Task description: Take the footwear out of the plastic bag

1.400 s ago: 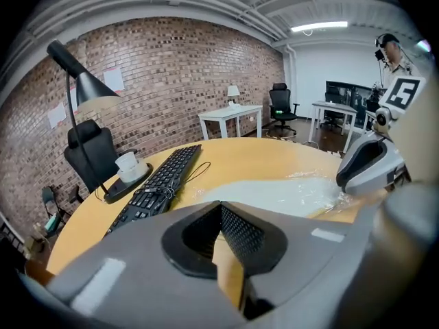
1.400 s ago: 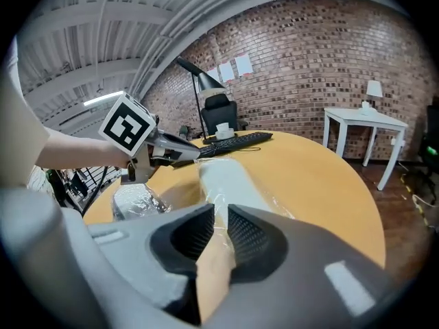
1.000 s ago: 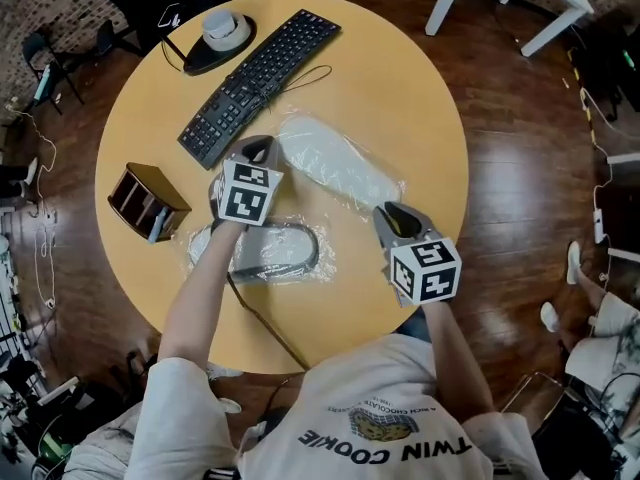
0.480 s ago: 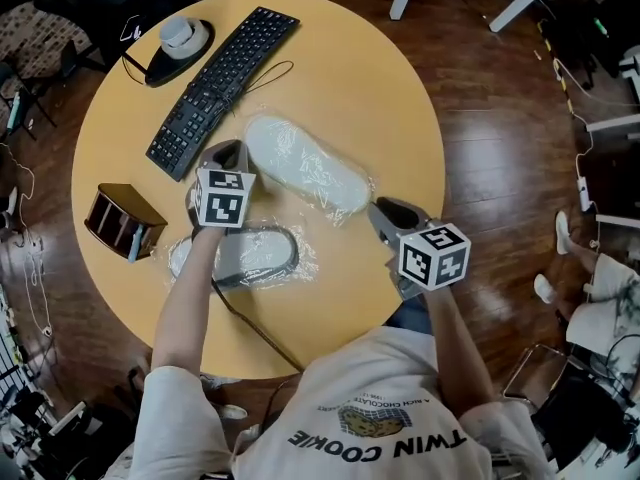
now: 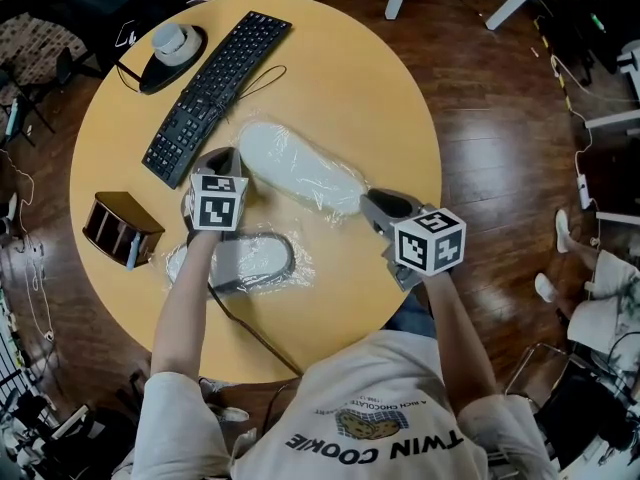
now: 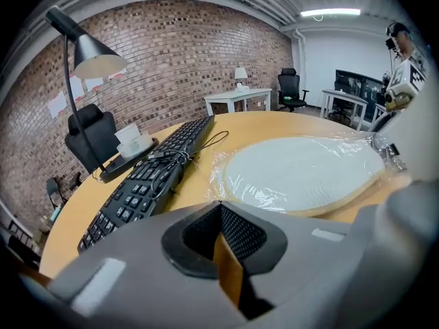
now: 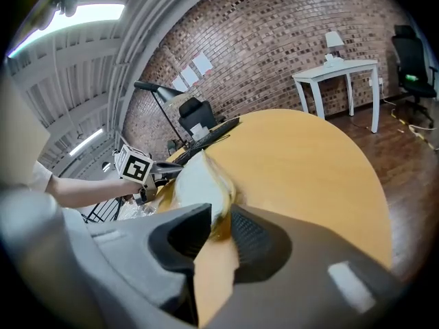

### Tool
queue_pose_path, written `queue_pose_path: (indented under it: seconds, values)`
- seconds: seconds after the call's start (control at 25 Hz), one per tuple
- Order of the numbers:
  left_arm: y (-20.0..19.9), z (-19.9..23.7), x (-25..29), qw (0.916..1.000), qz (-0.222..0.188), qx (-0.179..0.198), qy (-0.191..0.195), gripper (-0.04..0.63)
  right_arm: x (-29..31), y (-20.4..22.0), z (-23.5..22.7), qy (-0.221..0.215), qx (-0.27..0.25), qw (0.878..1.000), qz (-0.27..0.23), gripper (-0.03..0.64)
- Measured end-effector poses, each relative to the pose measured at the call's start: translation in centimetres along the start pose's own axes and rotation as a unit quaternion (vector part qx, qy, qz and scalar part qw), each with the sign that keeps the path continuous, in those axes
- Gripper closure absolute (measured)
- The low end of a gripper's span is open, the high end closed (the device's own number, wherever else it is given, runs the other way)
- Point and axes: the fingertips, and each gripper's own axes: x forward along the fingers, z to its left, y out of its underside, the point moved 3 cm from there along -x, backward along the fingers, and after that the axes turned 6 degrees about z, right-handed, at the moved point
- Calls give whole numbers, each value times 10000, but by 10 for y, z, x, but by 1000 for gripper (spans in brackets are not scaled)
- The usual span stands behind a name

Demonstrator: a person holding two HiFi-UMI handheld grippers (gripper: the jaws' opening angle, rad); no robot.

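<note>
A white slipper (image 5: 300,168), sole up inside a clear plastic bag (image 5: 345,208), lies slantwise in the middle of the round table (image 5: 350,78). A second bagged slipper (image 5: 245,260) lies nearer me, partly under my left arm. My left gripper (image 5: 222,158) hovers by the first slipper's left end; its jaws show a narrow gap with nothing in it (image 6: 221,211). My right gripper (image 5: 376,204) is at the slipper's right end. Its jaws are opening, and the bagged slipper end (image 7: 199,184) sits between the fingertips (image 7: 218,214) without being visibly pressed.
A black keyboard (image 5: 215,83) with a cable lies at the back left, next to a black lamp base (image 5: 170,48) carrying a white cup. A brown box (image 5: 122,228) stands at the left edge. Chairs and white table legs stand on the wooden floor around.
My right gripper has moved up and left until the slipper's right end is between its jaws. The left gripper has stayed by the slipper's left end.
</note>
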Motion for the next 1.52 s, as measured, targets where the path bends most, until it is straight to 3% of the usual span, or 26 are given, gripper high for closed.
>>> queue_pose_path:
  seconds: [0.16,0.44,0.76,1.04,1.24,1.52]
  values:
    - [0,0,1,10000,12,-26,44,590,5,-5,1,-193,-14,9997,114,475]
    - [4,7,3,10000,1,-40,54,591,20,-11,2,-181,-28,9996,218,469]
    - [4,6,3,10000,-56,-38,49,591,31,-11,2,-438,358,9970,527,437]
    - [4,5,2,9999,-102,-88,8,592,32,-16,3,-826,964,9908,467,437]
    - [3,4,2,9999,-65,-15,-81,592,29,-14,-2,-543,1127,9919,233,515]
    - [2,3,4,9999,10,41,-117,592,22,-15,5,-437,1135,9926,-67,531]
